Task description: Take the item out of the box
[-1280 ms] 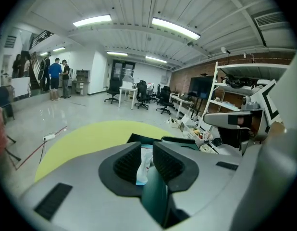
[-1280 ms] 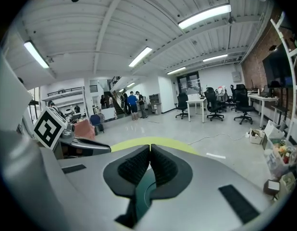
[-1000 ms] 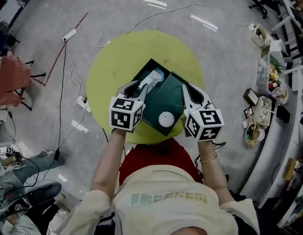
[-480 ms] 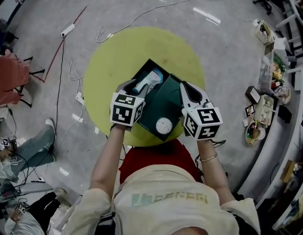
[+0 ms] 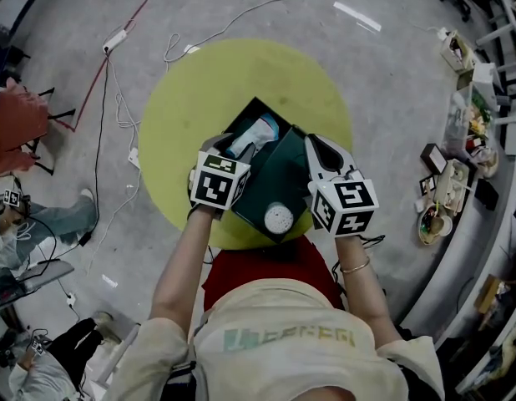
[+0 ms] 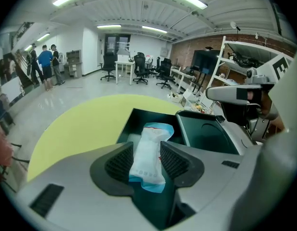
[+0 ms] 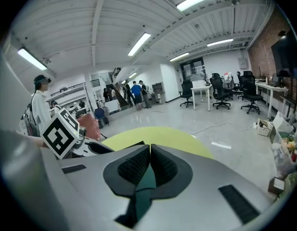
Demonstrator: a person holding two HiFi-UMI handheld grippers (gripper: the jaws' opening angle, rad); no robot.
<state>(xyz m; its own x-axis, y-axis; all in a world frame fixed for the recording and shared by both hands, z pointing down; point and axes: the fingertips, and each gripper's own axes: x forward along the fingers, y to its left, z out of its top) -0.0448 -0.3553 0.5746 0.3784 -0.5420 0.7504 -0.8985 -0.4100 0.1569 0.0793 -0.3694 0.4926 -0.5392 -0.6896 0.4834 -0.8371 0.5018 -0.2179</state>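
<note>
Noted a yellow-green counter (image 5: 191, 98) on a glossy grey floor (image 5: 392, 90). Found the box (image 6: 139, 122) dark green, its lid (image 5: 285, 172) the same green with a white round patch (image 5: 278, 218) at the near end. Saw the item (image 6: 147, 158) white, edged pale blue at near and far ends. Marked the left claw (image 6: 147, 148) and right claw (image 7: 149, 160) pale grey with black ribbed pads (image 6: 120, 163), each cube (image 5: 218, 182) white with black square markers. Caught a thin red line (image 5: 116, 40) on the floor, far left.
</note>
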